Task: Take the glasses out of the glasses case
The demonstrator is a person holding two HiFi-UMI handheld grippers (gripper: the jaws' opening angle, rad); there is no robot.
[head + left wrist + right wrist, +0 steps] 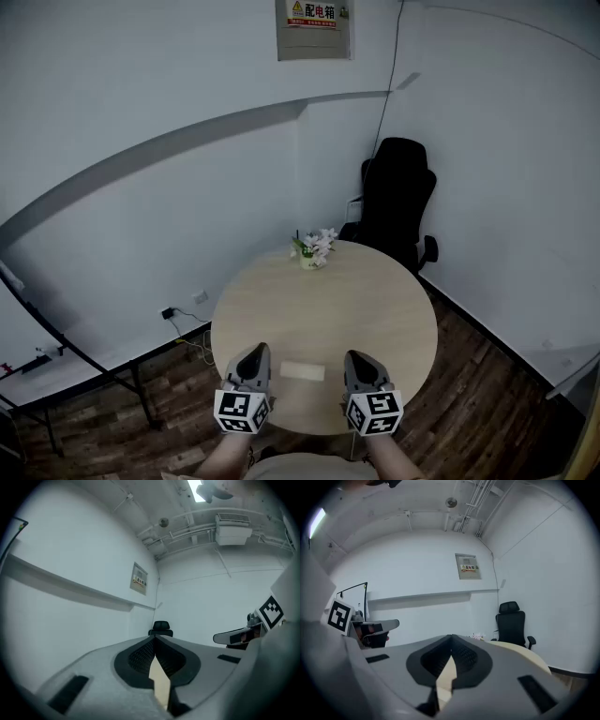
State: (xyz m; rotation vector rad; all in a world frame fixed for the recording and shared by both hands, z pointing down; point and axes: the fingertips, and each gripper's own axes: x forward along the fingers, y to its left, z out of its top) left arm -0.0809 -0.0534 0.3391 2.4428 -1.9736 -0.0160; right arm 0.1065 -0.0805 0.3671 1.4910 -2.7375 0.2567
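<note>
the glasses case [302, 371] lies flat at the table's [375, 300] near edge, long axis left-right, between the left gripper [254, 354] and right gripper [362, 358], both closed and empty. a flower pot [313, 250] stands well beyond it.

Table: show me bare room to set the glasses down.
The table is bare across its middle, between the far-edge flower pot and the pale case. Crowded near edge: left gripper and right gripper flank the case.

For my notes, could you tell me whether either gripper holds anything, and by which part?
Nothing: the left gripper and right gripper are shut and empty; the pale case lies between them.
</note>
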